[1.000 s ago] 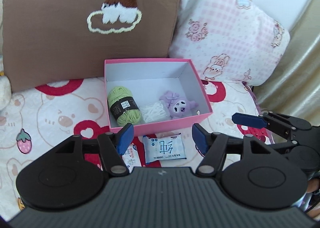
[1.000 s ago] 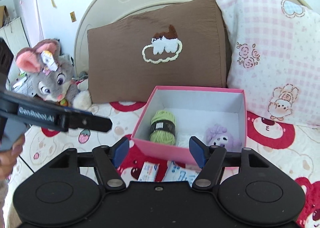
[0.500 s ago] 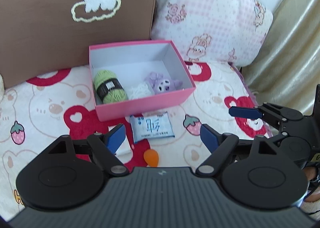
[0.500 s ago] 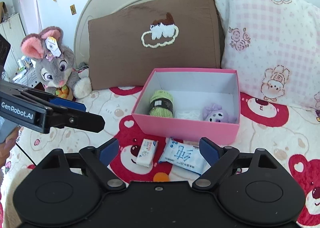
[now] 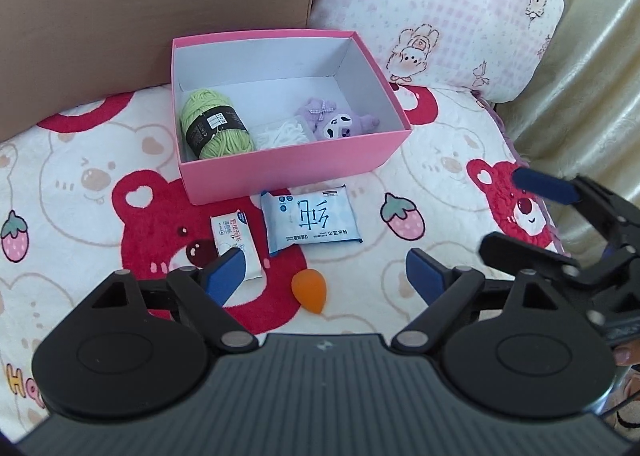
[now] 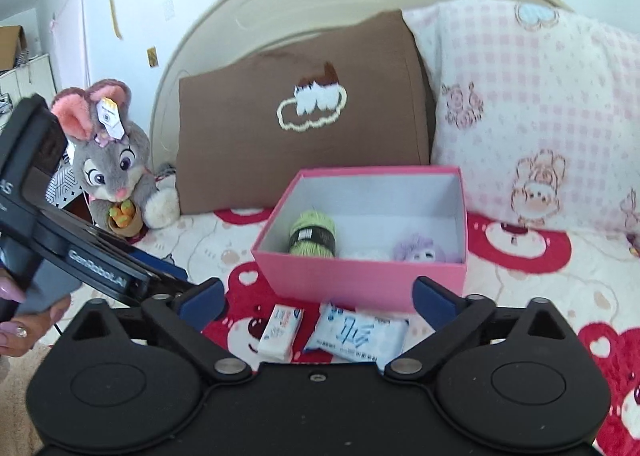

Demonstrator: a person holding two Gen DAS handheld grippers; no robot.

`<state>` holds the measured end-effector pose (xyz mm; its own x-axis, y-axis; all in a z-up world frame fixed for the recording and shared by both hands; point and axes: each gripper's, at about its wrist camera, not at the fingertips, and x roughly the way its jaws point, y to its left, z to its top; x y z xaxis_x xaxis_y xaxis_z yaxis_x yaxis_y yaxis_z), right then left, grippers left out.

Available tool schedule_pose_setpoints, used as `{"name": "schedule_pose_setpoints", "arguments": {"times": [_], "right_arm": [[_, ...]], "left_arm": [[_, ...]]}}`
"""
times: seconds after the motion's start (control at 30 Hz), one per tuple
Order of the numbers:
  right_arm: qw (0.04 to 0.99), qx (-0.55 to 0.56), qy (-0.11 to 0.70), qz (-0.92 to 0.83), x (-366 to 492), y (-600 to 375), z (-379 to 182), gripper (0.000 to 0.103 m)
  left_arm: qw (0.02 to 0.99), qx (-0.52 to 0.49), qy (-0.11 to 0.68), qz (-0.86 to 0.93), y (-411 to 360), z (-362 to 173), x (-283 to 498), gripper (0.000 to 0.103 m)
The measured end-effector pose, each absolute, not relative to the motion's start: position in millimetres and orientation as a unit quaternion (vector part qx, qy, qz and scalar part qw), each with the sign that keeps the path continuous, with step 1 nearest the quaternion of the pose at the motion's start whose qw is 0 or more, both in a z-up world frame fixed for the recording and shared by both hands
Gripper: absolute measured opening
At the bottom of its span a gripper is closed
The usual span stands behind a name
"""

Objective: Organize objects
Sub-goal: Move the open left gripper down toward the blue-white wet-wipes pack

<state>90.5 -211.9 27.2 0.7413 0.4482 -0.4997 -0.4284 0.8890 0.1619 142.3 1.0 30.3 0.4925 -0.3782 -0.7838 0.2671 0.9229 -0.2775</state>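
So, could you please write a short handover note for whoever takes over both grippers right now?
Left gripper: open, empty, jaws just widened.
Right gripper: open, empty, jaws just widened.
In the pink box: green yarn, white bundle, purple plush.
On the bedspread before the box: small white packet, blue tissue pack, orange sponge.
Left to do: probably box those three.

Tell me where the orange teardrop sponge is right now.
In the left wrist view, the orange sponge lies on the bear-print blanket, below the blue tissue pack and in front of the pink box.
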Motion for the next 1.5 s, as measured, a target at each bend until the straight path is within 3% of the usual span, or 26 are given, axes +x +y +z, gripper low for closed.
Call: {"name": "schedule_pose_setpoints", "arguments": {"times": [0.23, 0.67, 1.0, 1.37, 1.5], "right_arm": [[0.949, -0.006, 0.226, 0.218, 95, -211, 14, 0.102], [0.911, -0.044, 0.348, 0.215, 140, -203, -19, 0.1], [0.901, -0.101, 0.365, 0.212, 156, -182, -29, 0.101], [0.891, -0.014, 0.399, 0.214, 172, -192, -81, 0.098], [0.885, 0.008, 0.422, 0.196, 186, -201, -100, 0.092]], "left_arm": [[0.872, -0.074, 0.447, -0.184, 2, 13, 152, 0.088], [0.872, -0.06, 0.462, -0.149, -7, -23, 172, 0.088], [0.85, -0.061, 0.509, -0.121, 5, -70, 184, 0.084], [0.855, -0.122, 0.495, -0.092, 24, -88, 201, 0.085], [0.867, -0.115, 0.478, -0.085, 24, -84, 203, 0.085]]}}
